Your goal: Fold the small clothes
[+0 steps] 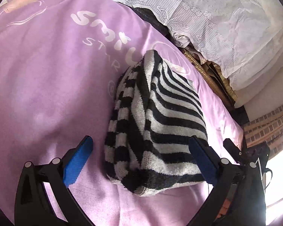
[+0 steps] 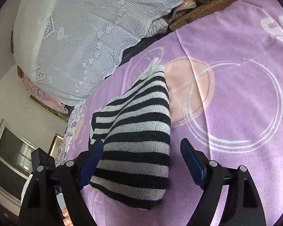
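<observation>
A black-and-white striped knit garment (image 1: 160, 113) lies folded into a thick bundle on a purple blanket (image 1: 47, 75). My left gripper (image 1: 140, 139) stands open around its near end; the right blue pad (image 1: 201, 160) rests against the cloth and the left pad (image 1: 79, 160) is clear of it. In the right wrist view the same garment (image 2: 137, 122) lies between the open fingers of my right gripper (image 2: 141, 140). There the left pad (image 2: 90, 162) touches the knit's edge, while the right pad (image 2: 192, 162) hangs apart over the blanket (image 2: 235, 113).
A white lace cover (image 1: 217, 18) drapes over a pile behind the blanket's far edge, with a woven mat edge (image 1: 207, 71) below it. Part of the other gripper (image 1: 245, 150) shows at the right. A window (image 2: 9, 160) sits low at the left.
</observation>
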The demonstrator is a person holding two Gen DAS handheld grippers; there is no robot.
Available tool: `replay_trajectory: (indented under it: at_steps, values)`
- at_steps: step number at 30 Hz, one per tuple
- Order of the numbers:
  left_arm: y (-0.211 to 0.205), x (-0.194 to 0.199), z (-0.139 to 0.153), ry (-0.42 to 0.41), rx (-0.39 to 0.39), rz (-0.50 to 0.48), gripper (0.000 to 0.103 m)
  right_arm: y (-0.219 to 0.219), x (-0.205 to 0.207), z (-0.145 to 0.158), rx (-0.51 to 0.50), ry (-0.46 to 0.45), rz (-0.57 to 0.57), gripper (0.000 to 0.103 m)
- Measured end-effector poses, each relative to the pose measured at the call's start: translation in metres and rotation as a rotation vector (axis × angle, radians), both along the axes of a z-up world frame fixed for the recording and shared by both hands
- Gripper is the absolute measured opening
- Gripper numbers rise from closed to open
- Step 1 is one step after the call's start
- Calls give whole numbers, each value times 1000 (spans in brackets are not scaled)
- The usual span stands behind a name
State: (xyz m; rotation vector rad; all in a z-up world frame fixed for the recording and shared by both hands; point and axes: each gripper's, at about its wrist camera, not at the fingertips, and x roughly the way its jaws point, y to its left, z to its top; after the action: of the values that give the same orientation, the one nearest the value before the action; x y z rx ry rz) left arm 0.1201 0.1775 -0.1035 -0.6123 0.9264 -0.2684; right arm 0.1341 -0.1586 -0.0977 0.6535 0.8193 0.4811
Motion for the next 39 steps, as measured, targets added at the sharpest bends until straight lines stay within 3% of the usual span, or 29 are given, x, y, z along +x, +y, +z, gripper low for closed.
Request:
replay_trajectory:
  at_steps: [6, 20, 25, 31, 39]
  values:
    - [-13, 7, -12, 46, 58, -35, 98, 8, 4, -9, 13, 27, 31, 84]
    - [-24, 27, -16, 5, -42, -119, 98, 30, 32, -25, 24, 21, 66, 84]
    - [-33, 32, -18, -9, 6, -129, 98, 46, 41, -23, -38, -7, 97, 89]
    - [-33, 35, -19, -15, 9, -118, 98, 48, 42, -23, -43, -22, 109, 89]
    - [-43, 32, -12, -35, 69, -104, 87, 54, 28, -17, -113, -90, 75, 74]
